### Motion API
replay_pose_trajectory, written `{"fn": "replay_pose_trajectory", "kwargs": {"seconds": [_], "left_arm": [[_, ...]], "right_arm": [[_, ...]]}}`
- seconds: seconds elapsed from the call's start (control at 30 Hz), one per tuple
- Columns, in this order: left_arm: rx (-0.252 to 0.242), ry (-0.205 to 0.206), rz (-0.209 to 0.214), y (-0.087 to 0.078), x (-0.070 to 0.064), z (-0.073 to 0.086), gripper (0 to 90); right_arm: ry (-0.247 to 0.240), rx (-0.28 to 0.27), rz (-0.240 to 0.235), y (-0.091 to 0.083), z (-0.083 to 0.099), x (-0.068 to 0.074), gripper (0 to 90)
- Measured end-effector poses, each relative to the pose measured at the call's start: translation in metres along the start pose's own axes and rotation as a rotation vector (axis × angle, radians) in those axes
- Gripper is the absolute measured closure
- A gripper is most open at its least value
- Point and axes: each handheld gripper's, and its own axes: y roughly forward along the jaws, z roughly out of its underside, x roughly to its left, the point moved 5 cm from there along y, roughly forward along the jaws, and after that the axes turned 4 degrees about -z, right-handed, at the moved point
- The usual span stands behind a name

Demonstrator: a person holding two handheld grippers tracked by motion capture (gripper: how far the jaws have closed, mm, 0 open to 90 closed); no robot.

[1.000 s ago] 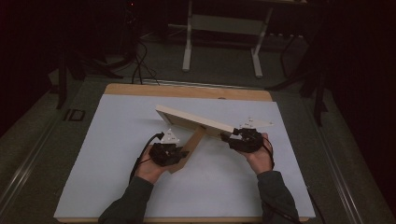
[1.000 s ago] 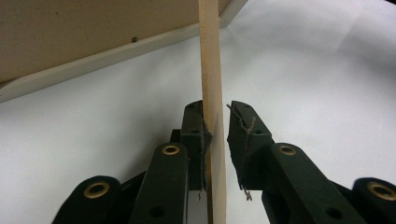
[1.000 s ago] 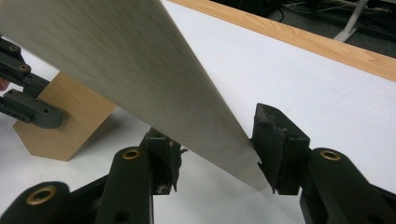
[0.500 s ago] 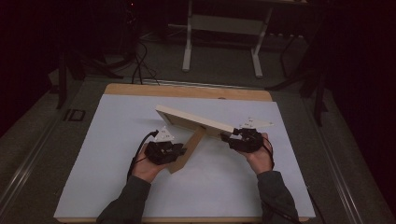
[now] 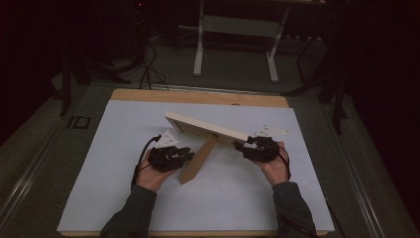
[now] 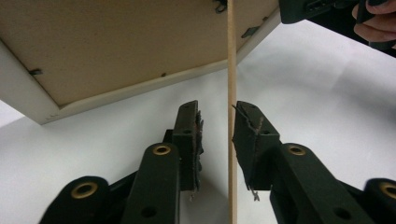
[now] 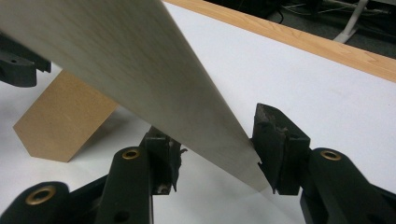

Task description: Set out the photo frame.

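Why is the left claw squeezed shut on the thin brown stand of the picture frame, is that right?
Not quite. The left claw is open: in the left gripper view the thin brown stand of the picture frame passes between its jaws, with a gap on the left side.

Picture frame (image 5: 205,128) stands tilted mid-surface (image 5: 99,163), its stand leg (image 5: 199,158) reaching toward the near edge. Left gripper (image 5: 184,154) sits left of the leg, jaws either side of it. Right gripper (image 5: 240,146) at the frame's right end.
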Motion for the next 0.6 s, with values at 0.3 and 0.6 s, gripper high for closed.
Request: {"fn": "replay_pose_trajectory", "kwargs": {"seconds": [0.3,0.6], "left_arm": [[-0.013,-0.021,-0.006,-0.004,0.004,-0.001,69.2],[-0.031,-0.065,-0.008,-0.007,0.010,-0.002,67.0]], "right_arm": [[0.010,0.018,0.006,-0.002,0.007,-0.003,48.6],[0.034,0.031,0.018,-0.006,0.026,-0.009,46.6]]}}
